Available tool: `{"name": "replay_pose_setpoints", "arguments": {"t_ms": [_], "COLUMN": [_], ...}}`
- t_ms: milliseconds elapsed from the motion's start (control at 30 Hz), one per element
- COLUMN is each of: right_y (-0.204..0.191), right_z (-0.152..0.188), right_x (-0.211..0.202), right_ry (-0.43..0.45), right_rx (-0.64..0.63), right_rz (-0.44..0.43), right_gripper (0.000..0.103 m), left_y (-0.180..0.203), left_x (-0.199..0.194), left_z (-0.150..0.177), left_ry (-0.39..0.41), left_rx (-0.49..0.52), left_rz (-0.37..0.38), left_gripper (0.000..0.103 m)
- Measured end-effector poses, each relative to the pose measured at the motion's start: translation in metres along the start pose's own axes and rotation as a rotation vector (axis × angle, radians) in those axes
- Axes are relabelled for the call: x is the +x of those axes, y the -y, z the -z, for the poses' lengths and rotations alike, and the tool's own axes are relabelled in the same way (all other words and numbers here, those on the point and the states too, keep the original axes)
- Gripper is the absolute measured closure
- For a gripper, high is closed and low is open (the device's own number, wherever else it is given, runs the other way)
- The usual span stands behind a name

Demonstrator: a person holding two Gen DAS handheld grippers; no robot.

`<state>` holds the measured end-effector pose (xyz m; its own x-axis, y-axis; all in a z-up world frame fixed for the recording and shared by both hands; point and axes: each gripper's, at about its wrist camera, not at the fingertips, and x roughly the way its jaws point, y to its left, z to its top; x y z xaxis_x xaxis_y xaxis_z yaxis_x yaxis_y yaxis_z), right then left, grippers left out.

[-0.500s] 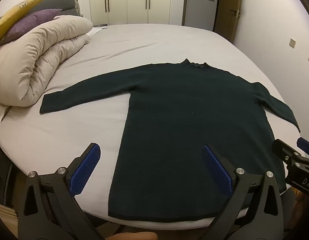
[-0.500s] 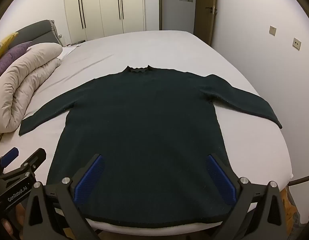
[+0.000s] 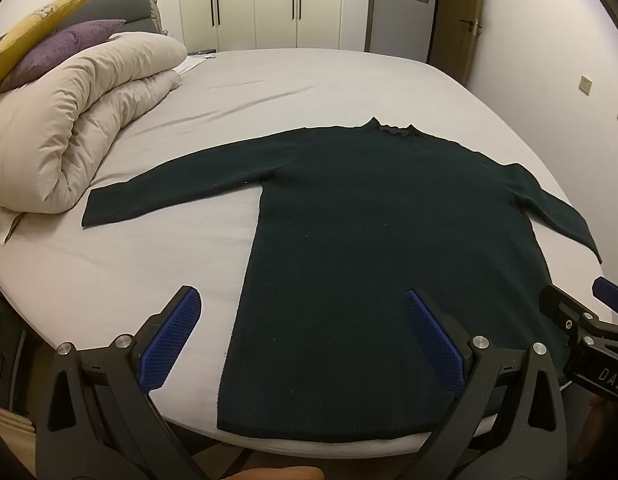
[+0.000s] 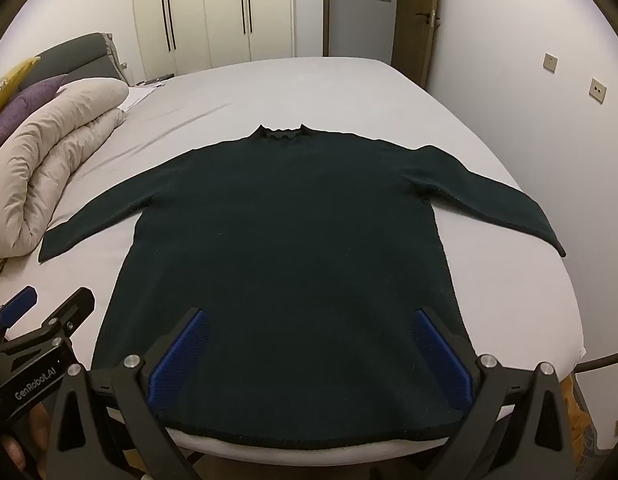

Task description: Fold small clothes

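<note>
A dark green long-sleeved sweater (image 3: 369,240) (image 4: 293,248) lies flat on the grey bed sheet (image 3: 269,80), collar away from me, both sleeves spread out, hem at the near edge. My left gripper (image 3: 303,308) hovers open above the sweater's lower left side, nothing between its blue pads. My right gripper (image 4: 309,324) hovers open over the lower middle of the sweater, also holding nothing. Each gripper shows at the other view's edge: the right one (image 3: 585,320), the left one (image 4: 45,312).
A rolled beige duvet (image 3: 77,128) (image 4: 49,160) lies at the left of the bed, with purple and yellow pillows (image 3: 57,52) behind it. The sweater's left cuff ends close to the duvet. Wardrobes (image 4: 213,12) and a door stand beyond; a wall runs along the right.
</note>
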<state>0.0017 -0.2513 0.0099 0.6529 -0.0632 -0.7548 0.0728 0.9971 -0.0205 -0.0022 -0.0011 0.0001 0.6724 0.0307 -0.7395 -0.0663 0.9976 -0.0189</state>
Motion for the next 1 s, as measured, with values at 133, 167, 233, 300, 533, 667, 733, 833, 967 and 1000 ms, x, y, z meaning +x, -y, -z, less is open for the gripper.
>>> {"name": "replay_pose_setpoints", "arguments": {"t_ms": [133, 167, 233, 300, 533, 667, 733, 833, 967, 1000], "right_y": [-0.0022, -0.0023, -0.0017, -0.0026, -0.0018, -0.0014, -0.0015, -0.0014, -0.0018, -0.0021], "right_z": [0.0026, 0.0024, 0.0019, 0.0024, 0.0020, 0.0019, 0.0017, 0.0017, 0.0023, 0.0028], "right_x": [0.0023, 0.0023, 0.0023, 0.0018, 0.0009, 0.0006, 0.0006, 0.0006, -0.0001, -0.0005], "right_ry": [-0.001, -0.001, -0.002, 0.000, 0.000, 0.000, 0.000, 0.000, 0.001, 0.001], "right_rx": [-0.003, -0.003, -0.004, -0.005, -0.006, -0.006, -0.006, -0.007, -0.008, -0.008], "right_rz": [0.004, 0.004, 0.003, 0.004, 0.003, 0.003, 0.003, 0.002, 0.002, 0.003], "right_gripper": [0.000, 0.000, 0.000, 0.000, 0.000, 0.000, 0.000, 0.000, 0.000, 0.000], "left_y": [0.0028, 0.0032, 0.0029, 0.0033, 0.0032, 0.0033, 0.0031, 0.0030, 0.0015, 0.0015], "left_x": [0.0000, 0.0000, 0.0000, 0.0003, -0.0007, -0.0006, -0.0006, -0.0006, -0.0026, -0.0025], "left_z": [-0.0014, -0.0015, -0.0015, -0.0013, -0.0017, -0.0014, -0.0015, -0.0013, -0.0008, -0.0009], "left_ry": [0.000, 0.000, 0.001, 0.001, 0.002, 0.003, 0.002, 0.002, 0.002, 0.002], "left_rx": [0.000, 0.000, -0.001, -0.001, -0.002, -0.001, -0.001, -0.001, -0.003, -0.002], "left_rz": [0.000, 0.000, 0.000, -0.002, -0.001, -0.002, -0.001, -0.002, -0.002, -0.001], "left_gripper": [0.000, 0.000, 0.000, 0.000, 0.000, 0.000, 0.000, 0.000, 0.000, 0.000]}}
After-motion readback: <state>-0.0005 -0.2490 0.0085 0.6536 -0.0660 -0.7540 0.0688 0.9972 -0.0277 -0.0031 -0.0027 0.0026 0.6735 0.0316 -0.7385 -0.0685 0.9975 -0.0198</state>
